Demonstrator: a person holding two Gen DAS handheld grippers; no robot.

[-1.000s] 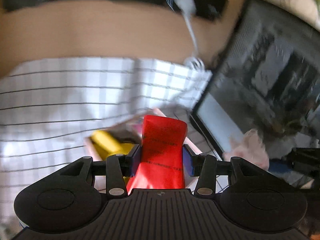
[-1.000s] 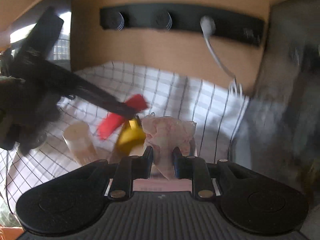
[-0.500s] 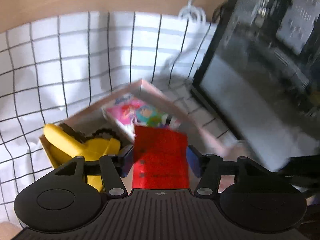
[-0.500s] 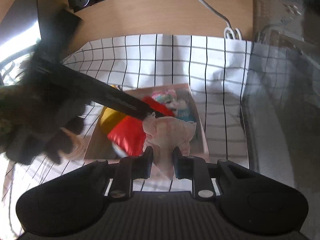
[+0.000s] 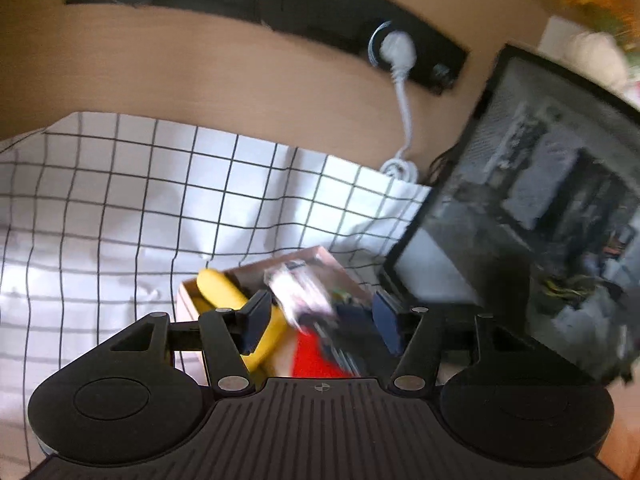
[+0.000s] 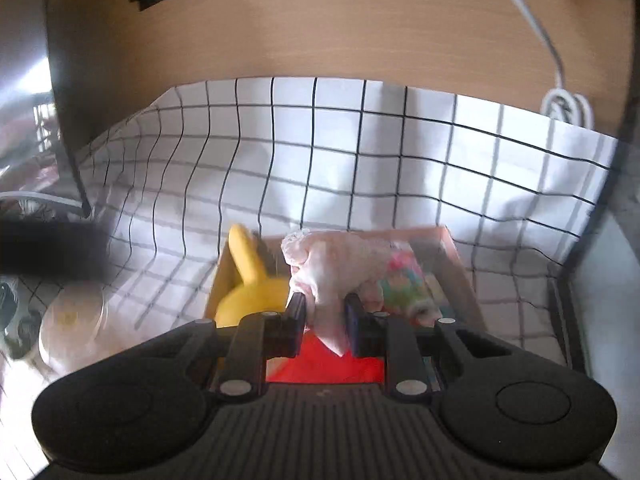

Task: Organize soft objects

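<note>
From my seat, the move ahead turns on the pale pink soft toy (image 6: 332, 268) and the shallow box (image 6: 456, 264) beneath it: the toy hangs straight ahead of my right gripper (image 6: 325, 320), jaws clenched on its lower end, its long axis running forward and up from the jaws, directly above the box interior. I judge the right hand nearer to a drop, needing only to lower and release. My left gripper (image 5: 320, 322) has its jaws released and standing wide, having just been opening; nothing is pressed between them, and the red pouch (image 5: 316, 356) lies below in the box, seemingly already set down. A yellow plush (image 6: 252, 280) fills the box's left part and a colourful packet (image 6: 404, 276) the right, so free room looks tight in the middle over the red pouch. The box sits on a checked cloth (image 6: 360, 152) over the counter; a dark monitor (image 5: 540, 220) stands close on the right, and a pale round thing (image 6: 72, 320) lies left.
</note>
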